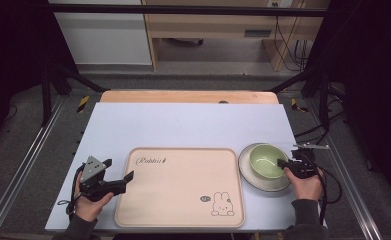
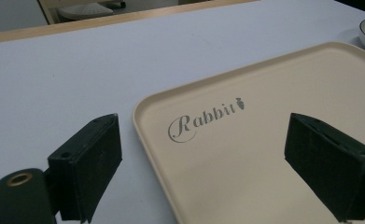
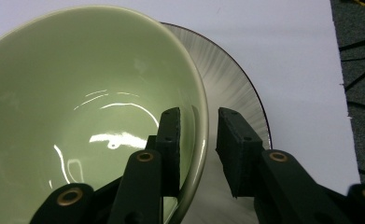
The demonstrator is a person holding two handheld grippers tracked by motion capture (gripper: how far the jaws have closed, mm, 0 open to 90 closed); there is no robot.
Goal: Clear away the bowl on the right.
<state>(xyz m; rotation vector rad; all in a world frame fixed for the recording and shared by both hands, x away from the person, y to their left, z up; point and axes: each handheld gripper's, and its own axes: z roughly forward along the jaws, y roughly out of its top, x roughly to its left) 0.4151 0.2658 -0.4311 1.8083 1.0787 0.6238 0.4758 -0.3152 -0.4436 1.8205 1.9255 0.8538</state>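
The green bowl [image 1: 266, 160] sits on a grey plate [image 1: 248, 176] just right of the beige tray [image 1: 178, 215]. The right tongs [image 3: 198, 140] straddle its near rim, narrow, outer pad not quite touching. The left tongs [image 1: 122, 172] gape wide over the tray's left edge, holding nothing.

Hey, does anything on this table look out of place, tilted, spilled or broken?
Nothing stands out. The green bowl sits on the plate, empty and unchipped, with the right gripper straddling its rim. The beige tray lies flat and bare beside it, and the left gripper stands open at the tray's left edge.
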